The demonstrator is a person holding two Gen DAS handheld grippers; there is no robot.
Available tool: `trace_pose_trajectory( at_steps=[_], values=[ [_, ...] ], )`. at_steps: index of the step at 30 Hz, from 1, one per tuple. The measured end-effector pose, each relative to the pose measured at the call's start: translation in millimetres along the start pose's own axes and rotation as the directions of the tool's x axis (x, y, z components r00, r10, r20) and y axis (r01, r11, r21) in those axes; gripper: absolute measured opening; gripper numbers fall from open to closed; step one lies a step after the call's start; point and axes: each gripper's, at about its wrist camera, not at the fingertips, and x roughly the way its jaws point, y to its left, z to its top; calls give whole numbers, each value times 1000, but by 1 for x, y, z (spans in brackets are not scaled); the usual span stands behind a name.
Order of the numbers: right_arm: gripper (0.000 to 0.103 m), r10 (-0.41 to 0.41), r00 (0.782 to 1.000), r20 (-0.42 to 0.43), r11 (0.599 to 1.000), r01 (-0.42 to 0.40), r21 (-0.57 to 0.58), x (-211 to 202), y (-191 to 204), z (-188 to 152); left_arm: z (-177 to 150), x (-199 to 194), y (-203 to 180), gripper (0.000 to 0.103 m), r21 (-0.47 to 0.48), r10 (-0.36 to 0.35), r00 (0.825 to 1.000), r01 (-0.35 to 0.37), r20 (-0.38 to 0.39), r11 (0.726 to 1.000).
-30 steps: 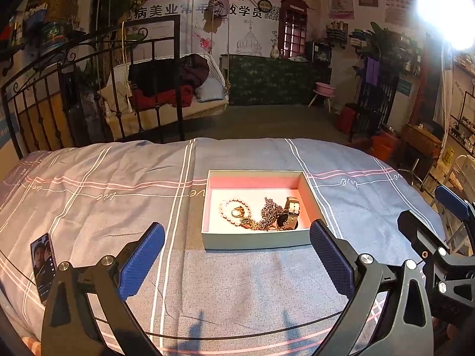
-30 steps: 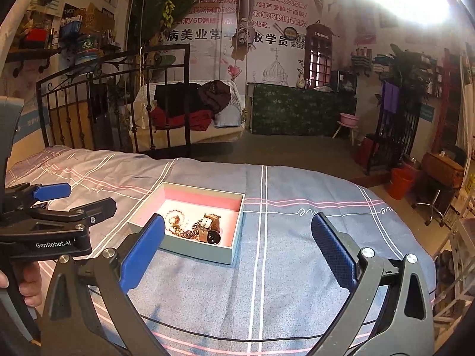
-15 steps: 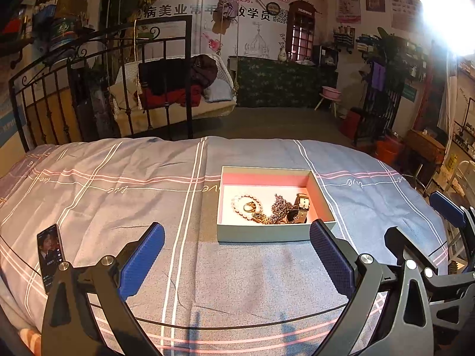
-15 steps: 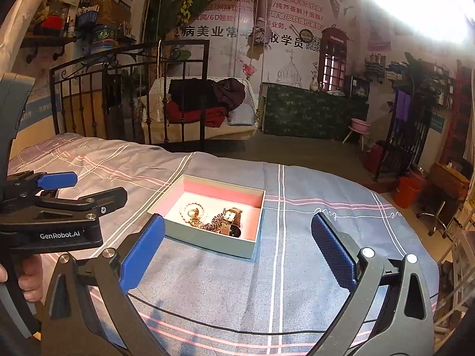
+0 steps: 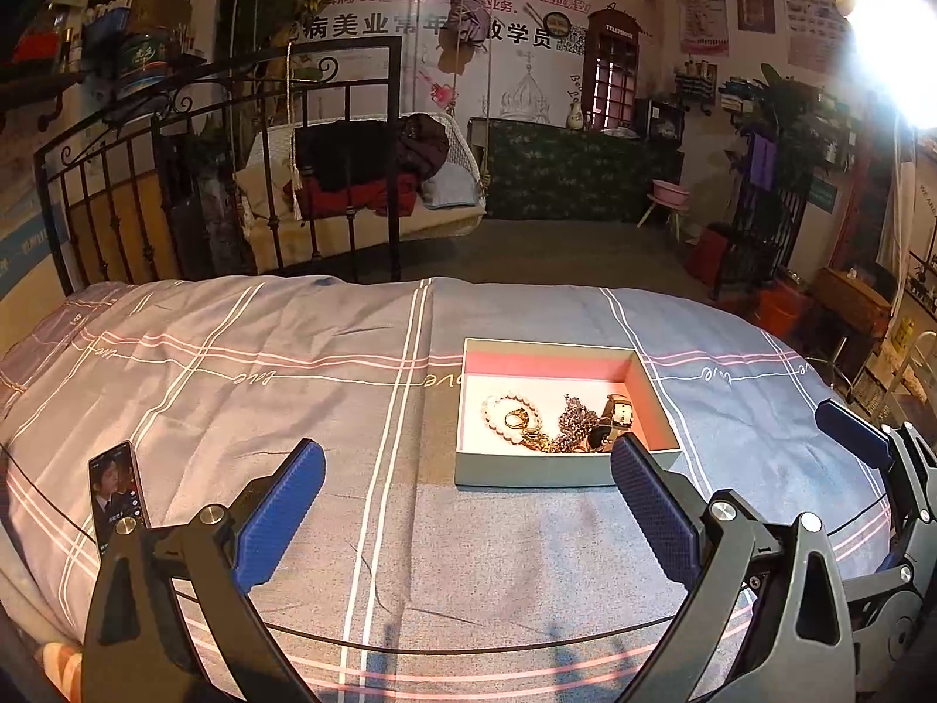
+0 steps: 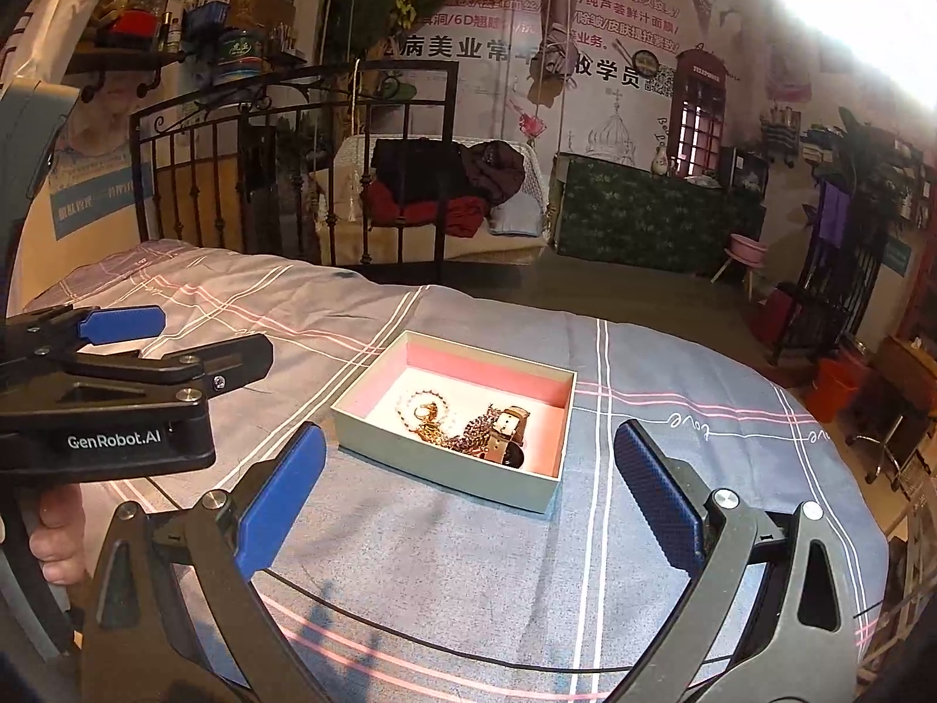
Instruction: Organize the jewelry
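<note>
A shallow grey box (image 5: 562,471) with a pink lining lies on the bed; it also shows in the right wrist view (image 6: 445,468). Inside it lie a pearl bracelet (image 5: 498,407), a gold ring (image 5: 515,419), a tangled chain (image 5: 571,425) and a watch (image 5: 618,413); the watch shows in the right wrist view (image 6: 509,427) too. My left gripper (image 5: 468,504) is open and empty, above the bedspread just short of the box. My right gripper (image 6: 468,492) is open and empty, near the box's front right corner.
The grey bedspread (image 5: 293,386) with pink and white lines covers the bed. A phone (image 5: 117,495) with a lit screen lies at the bed's left edge. A black iron bed frame (image 5: 234,176) stands behind. The bed drops off to the right beside an orange bucket (image 5: 779,310).
Both grippers have drawn back and risen a little, and the left view has swung left, so the box now sits further right in it. Both grippers stayed open.
</note>
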Motion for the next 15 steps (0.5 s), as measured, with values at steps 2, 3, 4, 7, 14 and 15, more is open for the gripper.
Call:
trace_pose_trajectory(
  at_steps=[2, 3, 4, 7, 14, 15],
  values=[
    [97, 4, 1000, -2, 1000, -4, -2, 2, 0, 0, -1, 2, -1, 96, 0, 1, 1000, -1, -5, 1000],
    [97, 3, 1000, -3, 1000, -3, 0, 2, 0, -1, -1, 3, -2, 96, 3, 0, 1000, 0, -6, 1000],
    [97, 6, 1000, -5, 1000, -6, 3, 3, 0, 0, 0, 3, -2, 96, 4, 0, 1000, 0, -7, 1000],
    [97, 6, 1000, -8, 1000, -6, 8, 5, -1, -1, 0, 4, -5, 96, 11, -2, 1000, 2, -8, 1000],
    [97, 3, 1000, -15, 1000, -3, 11, 9, -2, -2, 0, 7, -9, 96, 13, -9, 1000, 9, -14, 1000],
    [97, 2, 1000, -17, 1000, -2, 11, 10, -3, -2, 0, 7, -9, 96, 14, -9, 1000, 9, -14, 1000]
  ],
)
